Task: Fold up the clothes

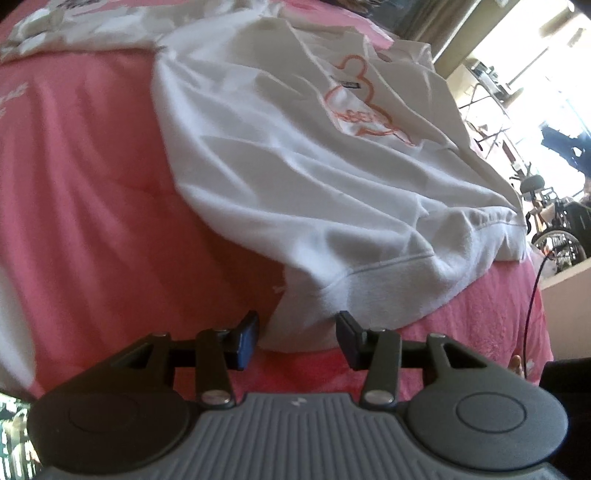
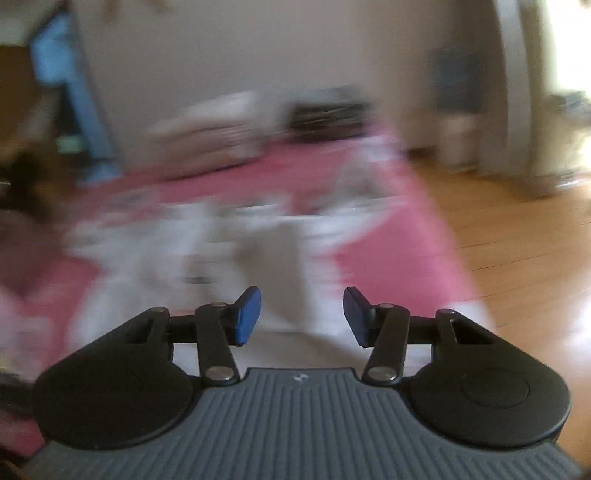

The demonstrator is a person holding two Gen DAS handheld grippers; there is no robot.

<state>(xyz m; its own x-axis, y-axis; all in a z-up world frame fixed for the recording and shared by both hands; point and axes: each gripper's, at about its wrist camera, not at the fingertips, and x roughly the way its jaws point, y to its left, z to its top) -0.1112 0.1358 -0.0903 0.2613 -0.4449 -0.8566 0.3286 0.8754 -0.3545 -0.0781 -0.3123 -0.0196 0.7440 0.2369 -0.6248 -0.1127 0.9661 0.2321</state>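
Observation:
A white T-shirt (image 1: 295, 155) with an orange outline print (image 1: 364, 107) lies spread on a pink bed cover (image 1: 85, 192). Its hemmed edge (image 1: 388, 273) sags toward my left gripper (image 1: 297, 338), which is open, its blue pads on either side of the lowest fold of cloth without pinching it. My right gripper (image 2: 301, 317) is open too and holds nothing. The right wrist view is heavily blurred; white cloth (image 2: 192, 240) on the pink cover (image 2: 388, 240) shows beyond the fingers.
Another pale garment (image 1: 74, 22) lies at the far left of the bed. Beside the bed's right edge are a wheelchair (image 1: 561, 236), a cable (image 1: 535, 295) and a bright window. In the right wrist view, wooden floor (image 2: 517, 240) lies to the right, stacked things (image 2: 221, 125) behind.

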